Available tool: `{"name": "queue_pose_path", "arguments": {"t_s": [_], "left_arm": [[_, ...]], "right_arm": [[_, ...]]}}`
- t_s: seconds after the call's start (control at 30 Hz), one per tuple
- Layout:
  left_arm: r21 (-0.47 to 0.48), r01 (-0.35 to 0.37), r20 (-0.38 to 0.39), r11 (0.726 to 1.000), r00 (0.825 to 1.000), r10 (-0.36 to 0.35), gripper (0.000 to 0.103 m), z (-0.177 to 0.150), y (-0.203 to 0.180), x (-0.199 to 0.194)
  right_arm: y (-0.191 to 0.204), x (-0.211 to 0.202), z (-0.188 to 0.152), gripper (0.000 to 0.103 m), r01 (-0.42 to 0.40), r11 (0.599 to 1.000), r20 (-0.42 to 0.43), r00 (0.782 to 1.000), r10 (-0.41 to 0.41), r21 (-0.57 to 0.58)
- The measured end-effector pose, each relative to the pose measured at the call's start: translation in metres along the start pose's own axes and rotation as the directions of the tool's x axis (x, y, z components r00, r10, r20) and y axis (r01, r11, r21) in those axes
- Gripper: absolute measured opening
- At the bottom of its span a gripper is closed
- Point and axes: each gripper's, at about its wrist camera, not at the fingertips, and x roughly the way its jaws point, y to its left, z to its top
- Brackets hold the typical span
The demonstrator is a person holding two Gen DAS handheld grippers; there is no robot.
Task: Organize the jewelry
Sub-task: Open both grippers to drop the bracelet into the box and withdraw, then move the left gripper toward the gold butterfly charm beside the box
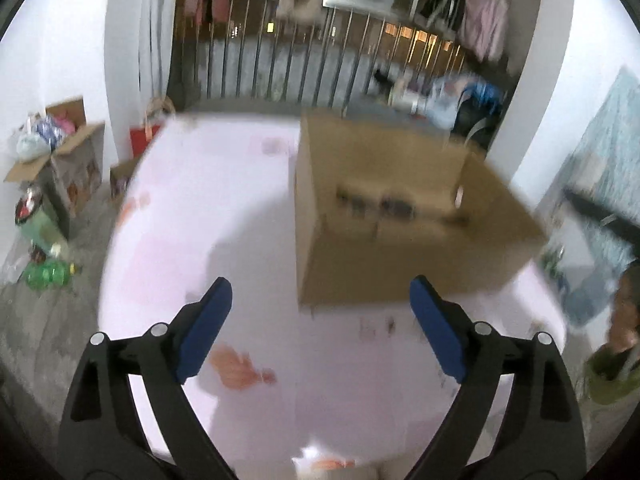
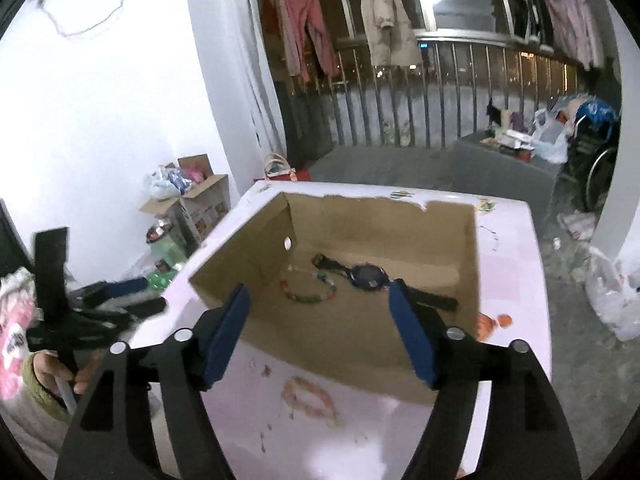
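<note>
Both grippers wide and empty over the table (image 2: 512,264).
Right gripper (image 2: 320,328) sees watch (image 2: 370,276) and bead bracelet (image 2: 310,292) inside the box (image 2: 360,208); left gripper (image 1: 320,328) gets only blur.

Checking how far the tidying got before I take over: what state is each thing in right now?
Cardboard box: open-topped, upright on the table.
Watch: lying flat inside the box, strap spread out.
Beaded bracelet: lying on the box floor, left of the watch, apart from it.
Left gripper: open, empty.
Right gripper: open, empty, above the box's near wall.
Table: covered with a pink printed cloth.
</note>
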Motion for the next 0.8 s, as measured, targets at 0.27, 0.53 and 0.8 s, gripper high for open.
{"name": "queue_pose_path", "arguments": {"t_s": [0.27, 0.53, 0.8], "left_arm": [[0.127, -0.056, -0.168, 0.99, 0.983, 0.078, 0.087, -0.049, -0.032, 0.065], [0.156, -0.064, -0.139, 0.986, 0.986, 0.086, 0.095, -0.05, -0.028, 0.081], [0.166, -0.061, -0.134, 0.984, 0.987, 0.084, 0.095, -0.052, -0.027, 0.084]], "right_arm": [[-0.01, 0.013, -0.062, 0.078, 0.118, 0.99, -0.208, 0.973, -0.099, 0.082], [-0.023, 0.04, -0.101, 0.078, 0.21, 0.964, -0.352, 0.925, -0.142, 0.162], [-0.005, 0.044, -0.088, 0.088, 0.235, 0.969, -0.319, 0.927, -0.199, 0.078]]}}
